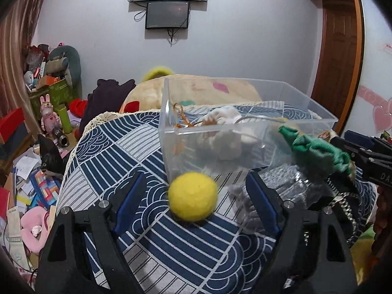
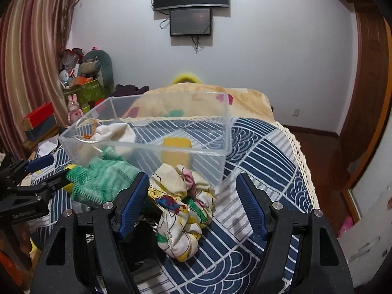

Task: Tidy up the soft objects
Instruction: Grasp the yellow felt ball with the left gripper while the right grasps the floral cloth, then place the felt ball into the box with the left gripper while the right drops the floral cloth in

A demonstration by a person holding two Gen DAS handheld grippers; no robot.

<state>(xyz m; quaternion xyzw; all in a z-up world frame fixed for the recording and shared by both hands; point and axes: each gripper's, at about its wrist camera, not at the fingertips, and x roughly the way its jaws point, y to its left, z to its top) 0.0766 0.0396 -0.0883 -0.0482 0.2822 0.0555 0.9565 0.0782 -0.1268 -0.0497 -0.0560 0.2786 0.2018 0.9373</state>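
A clear plastic box (image 1: 245, 147) stands on the patterned bed cover (image 1: 122, 159); it holds a white soft item (image 1: 227, 117) and a yellow sponge (image 2: 177, 144). A yellow felt ball (image 1: 193, 197) lies between the open fingers of my left gripper (image 1: 193, 196). A grey knit cloth (image 1: 281, 186) lies to its right. A green glove (image 2: 103, 178) lies by the box's near corner. A floral fabric bundle (image 2: 182, 205) lies between the open fingers of my right gripper (image 2: 193, 205). The left gripper's fingers (image 2: 36, 171) show beside the glove.
Clutter of toys and papers (image 1: 31, 196) covers the floor left of the bed. A beige blanket (image 2: 196, 100) lies behind the box. Screens (image 2: 191, 7) hang on the far wall; a wooden door (image 2: 372, 98) is at right.
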